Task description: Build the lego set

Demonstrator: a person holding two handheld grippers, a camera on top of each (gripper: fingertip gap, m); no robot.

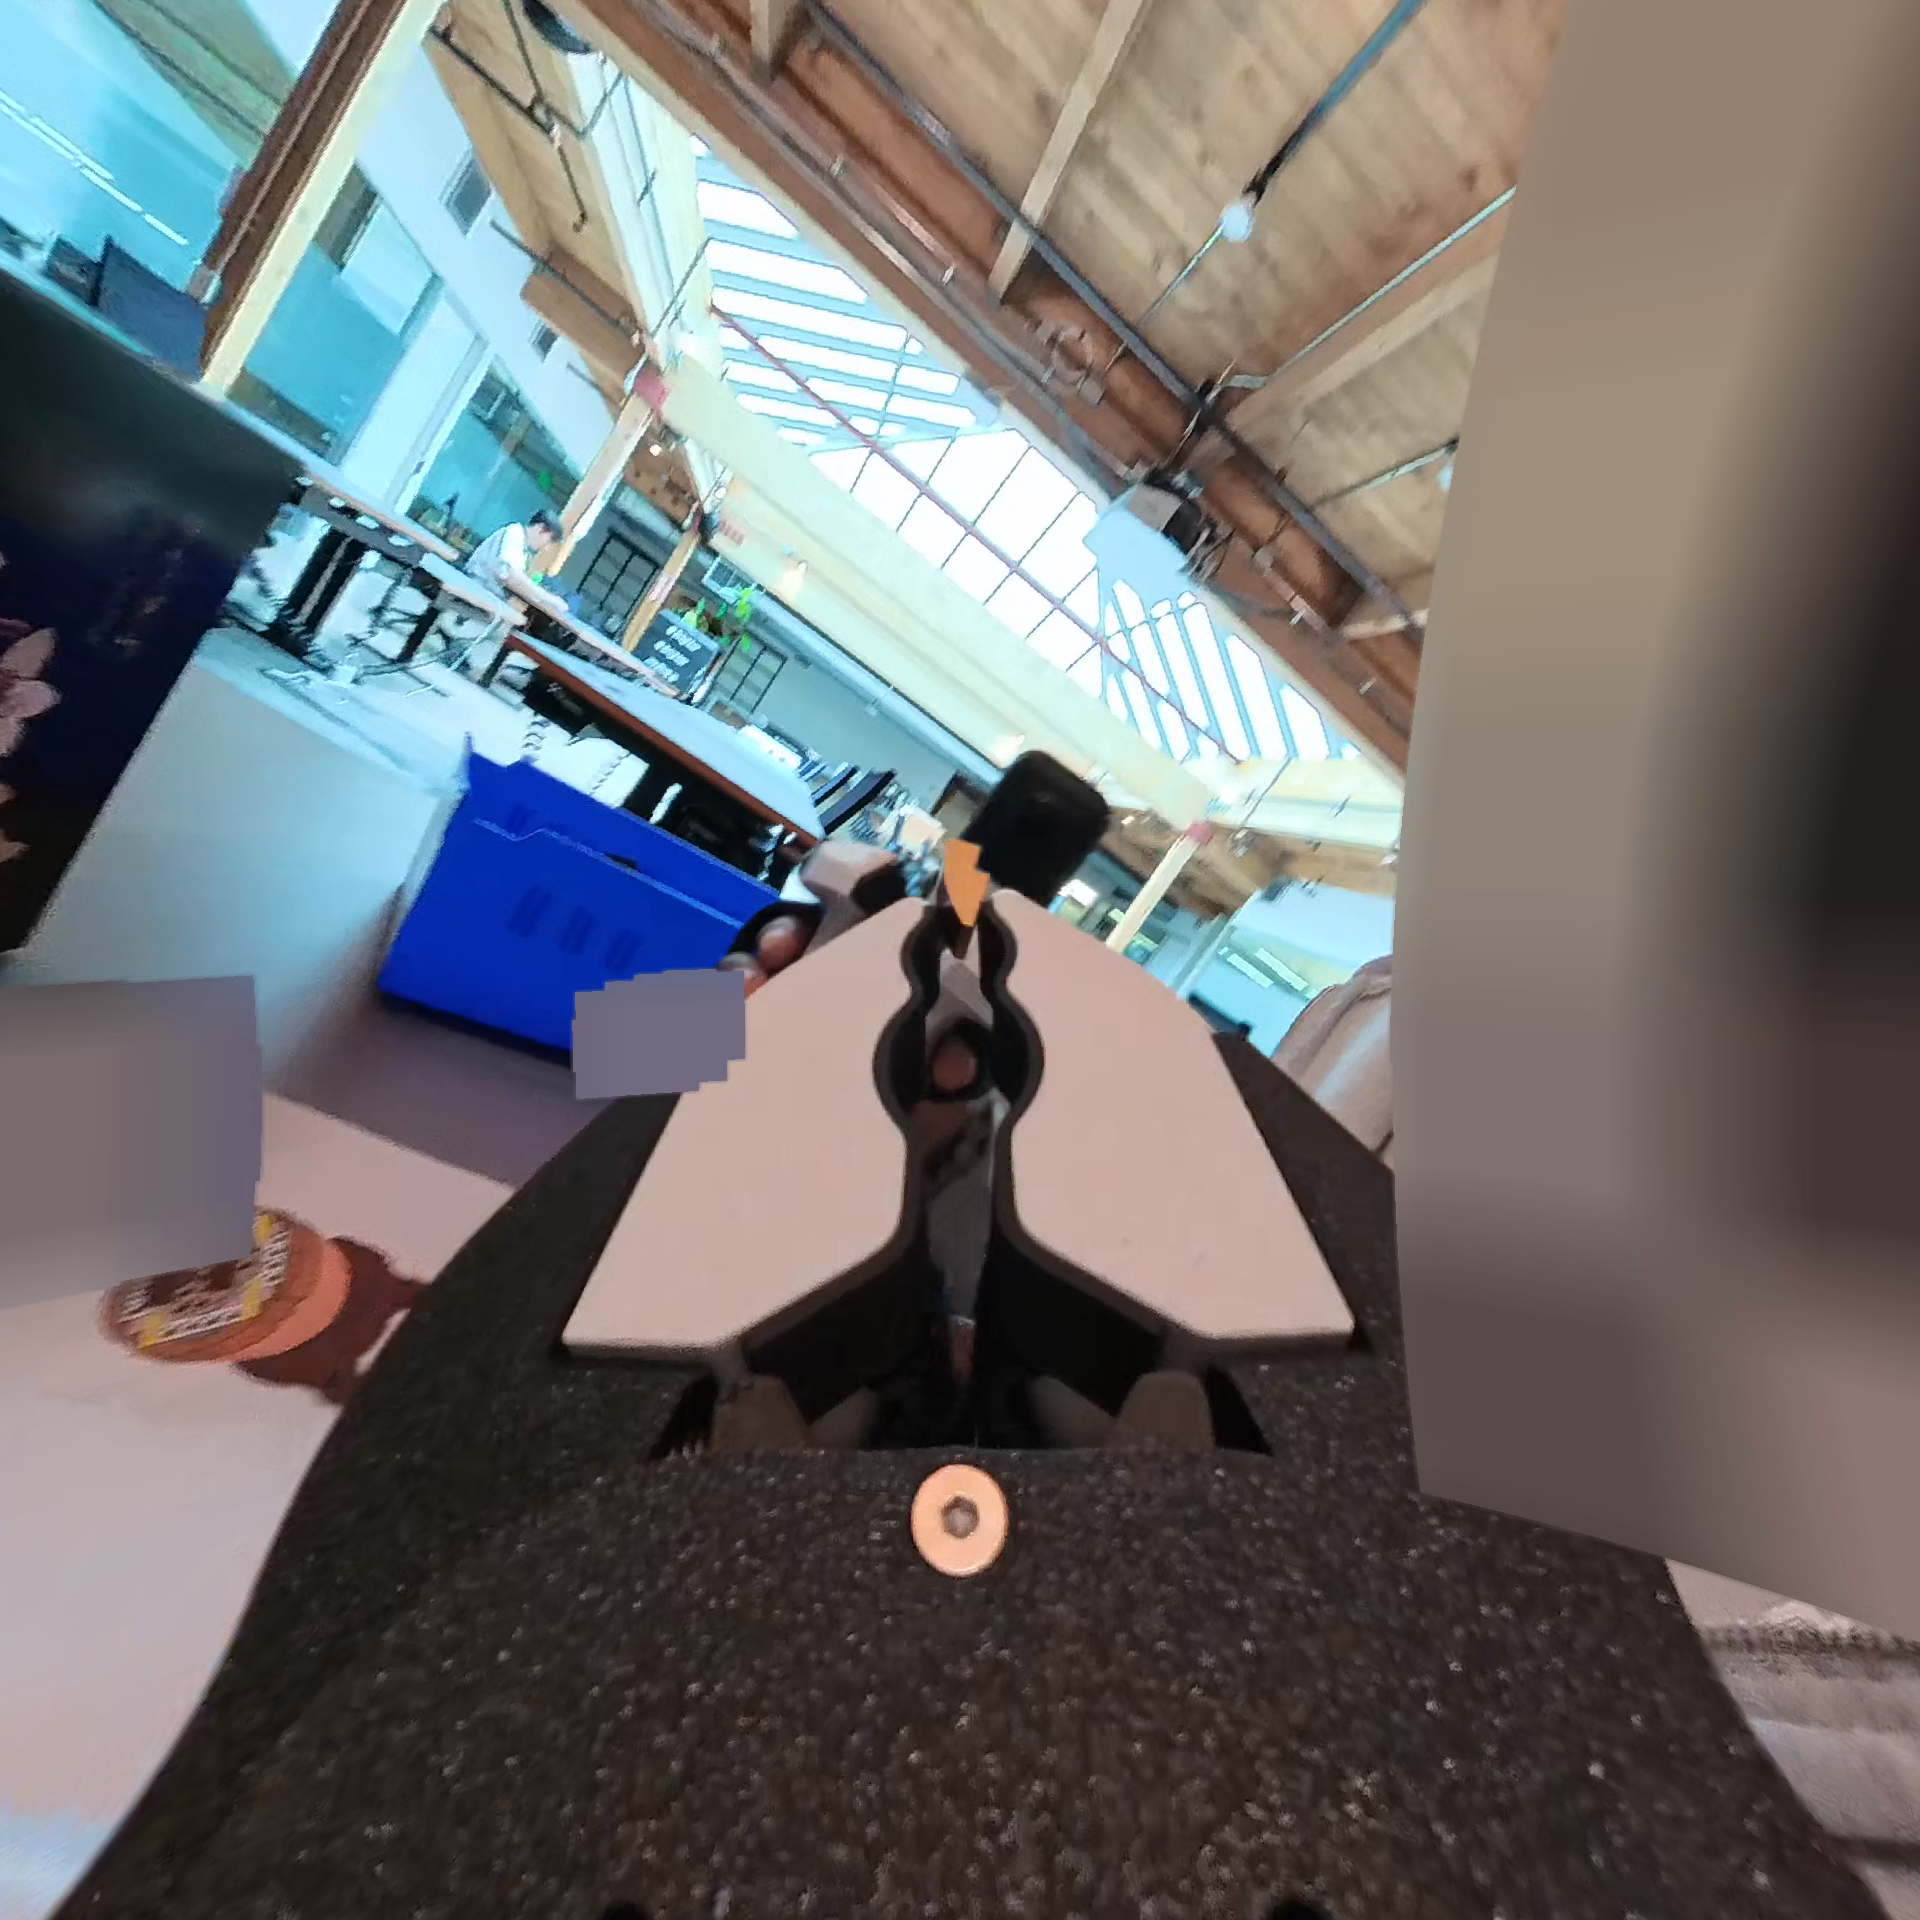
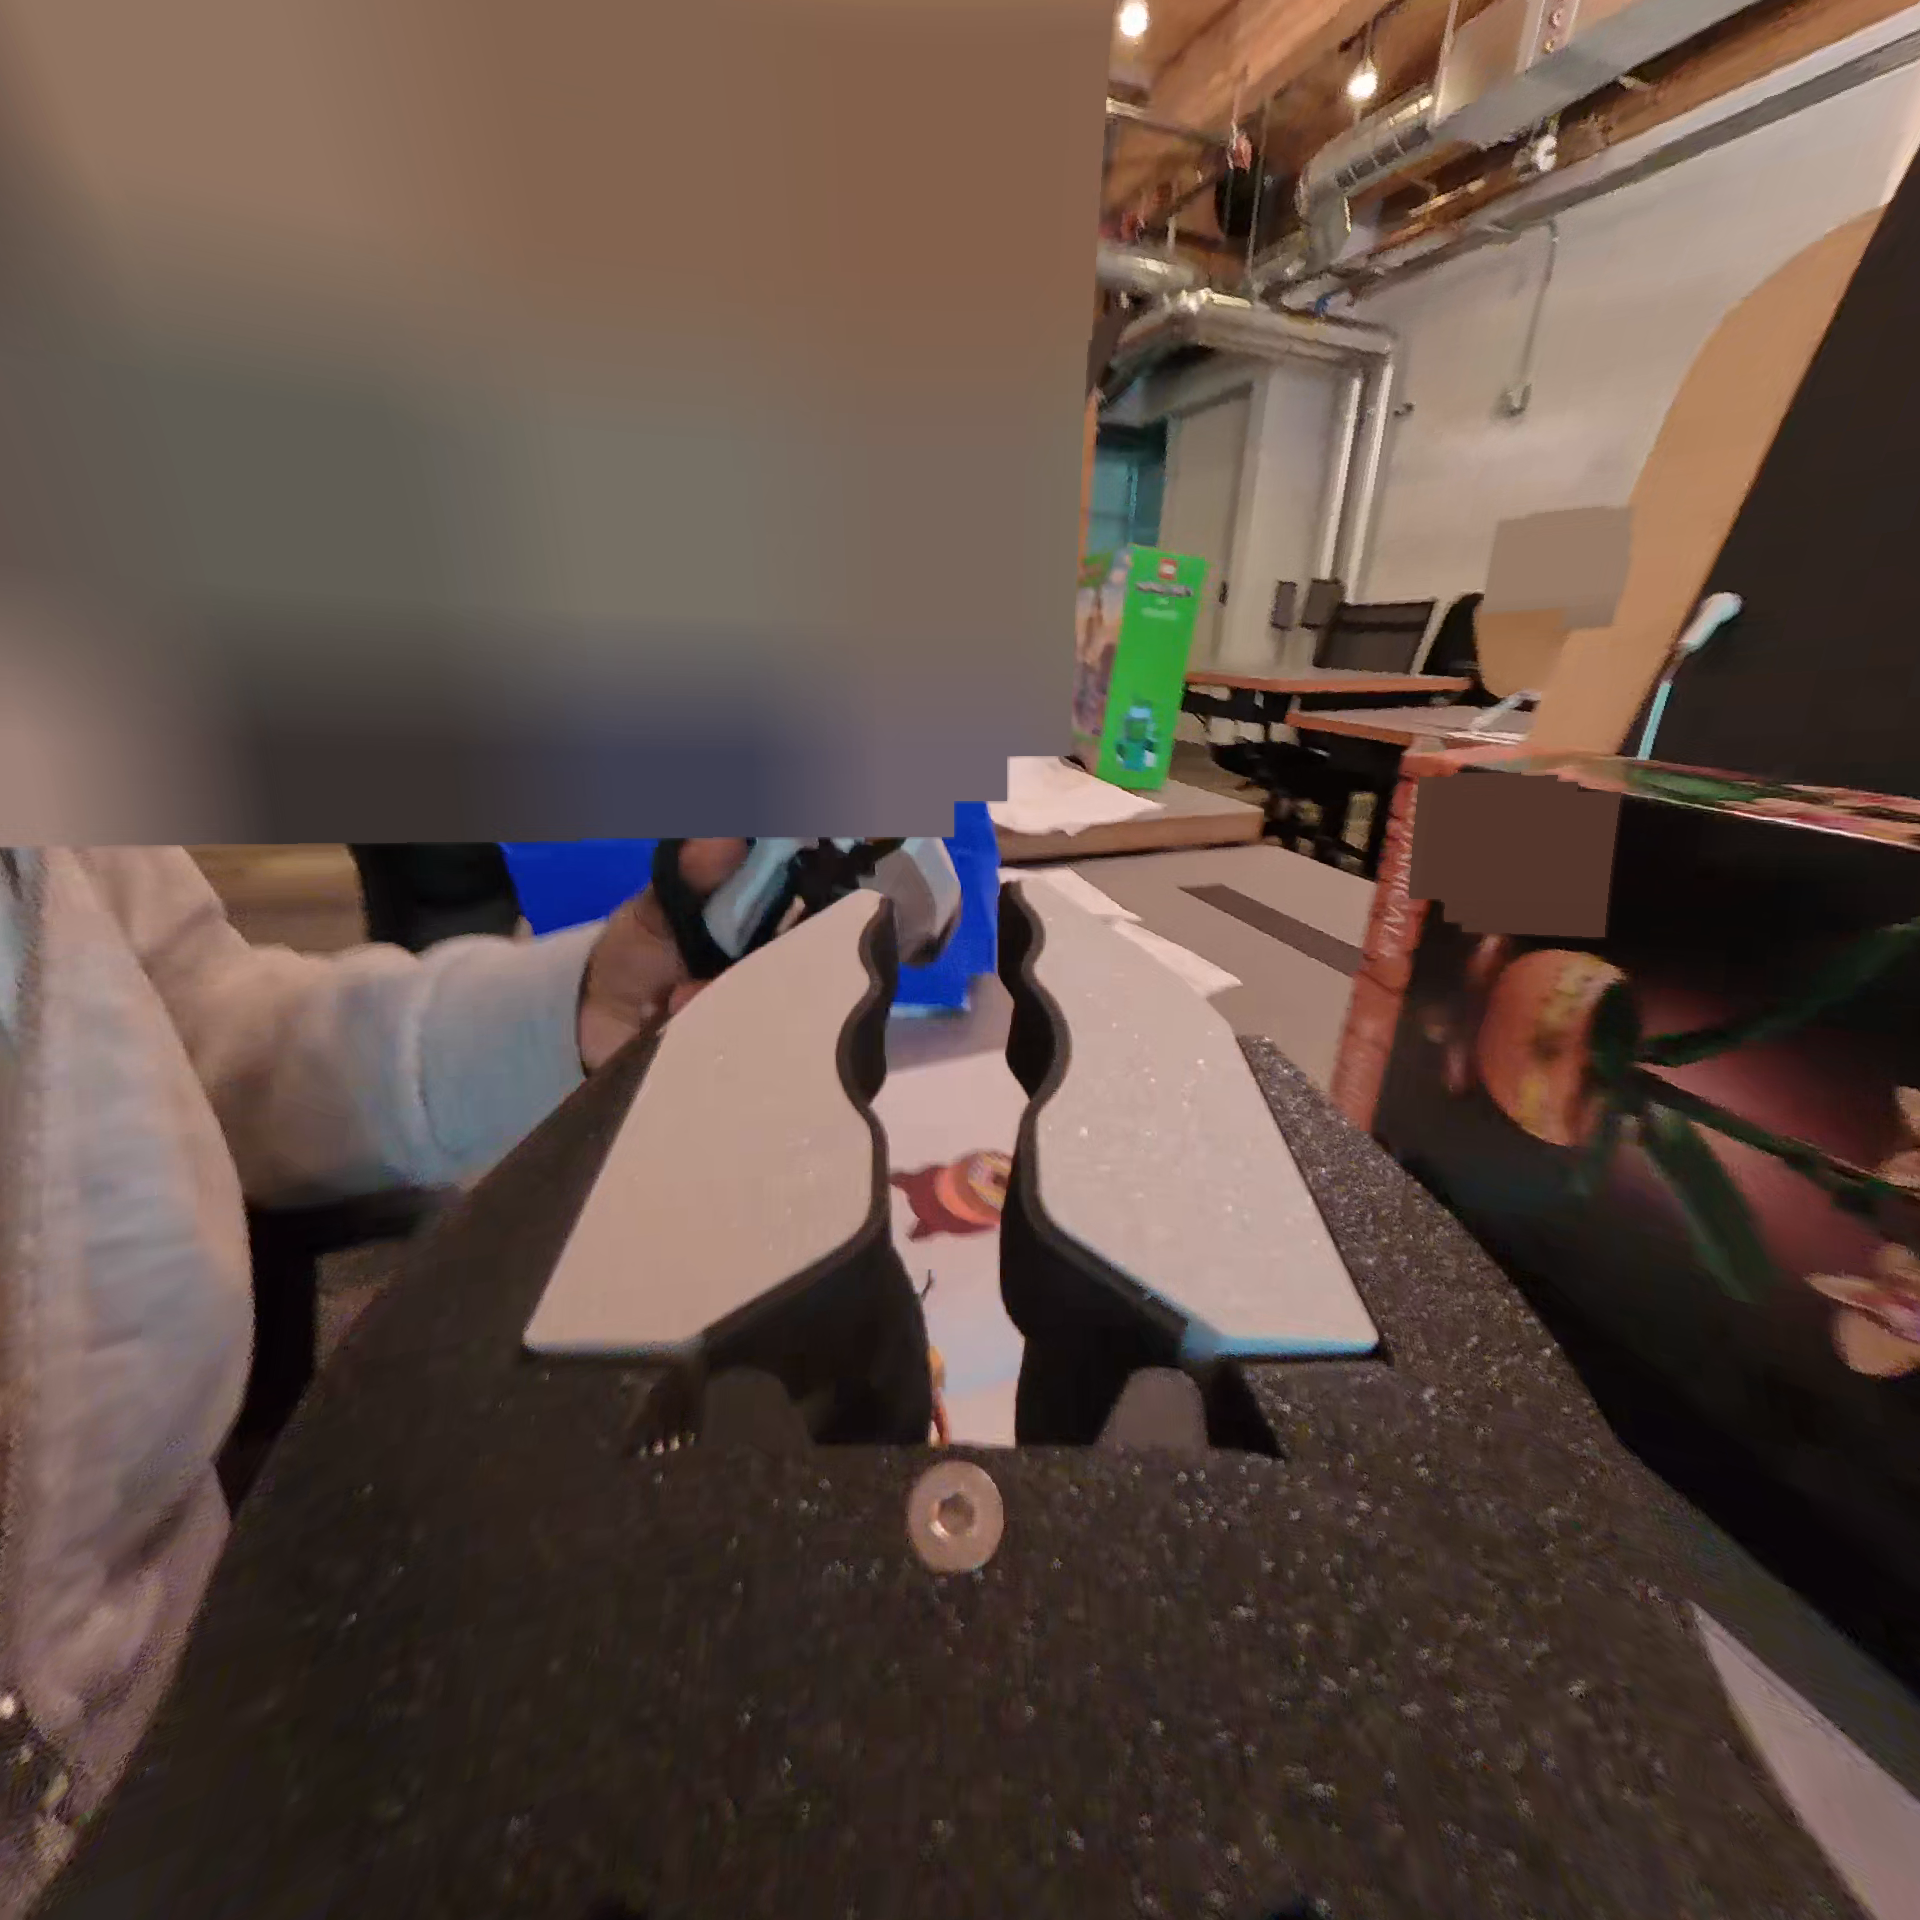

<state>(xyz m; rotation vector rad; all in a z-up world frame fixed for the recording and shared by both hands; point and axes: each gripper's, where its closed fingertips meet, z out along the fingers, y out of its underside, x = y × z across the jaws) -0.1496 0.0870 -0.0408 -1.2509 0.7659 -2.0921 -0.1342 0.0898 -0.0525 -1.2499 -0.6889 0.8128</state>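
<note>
Left hand-held gripper (image 1: 961, 920): pinching a small orange piece (image 1: 964, 883) at its very tips, raised off the tabletop (image 1: 187, 790) and tilted up toward the ceiling; grey fingers with wavy black inner edges, grainy black body.

Orange piece: thin, flat, smooth plastic, wedge-like, its long axis running along the fingers and poking out past the tips.

Key relation: the right hand-held gripper's black body shows just beyond the orange piece in the left wrist view, so the two tools face each other; my guess is a hand-over or a re-grip in mid-air.

Round build (image 1: 223, 1304): brown and salmon, studded top, sitting on the tabletop toward its near left edge, well below and left of the held piece.

Blue bin (image 1: 561, 894): corrugated plastic, farther back on the tabletop.

Right hand-held gripper (image 2: 940, 920): spread, holding nothing, pointed at the left tool.

Dark box (image 2: 1662, 1091): glossy printed cardboard at the right edge.
</note>
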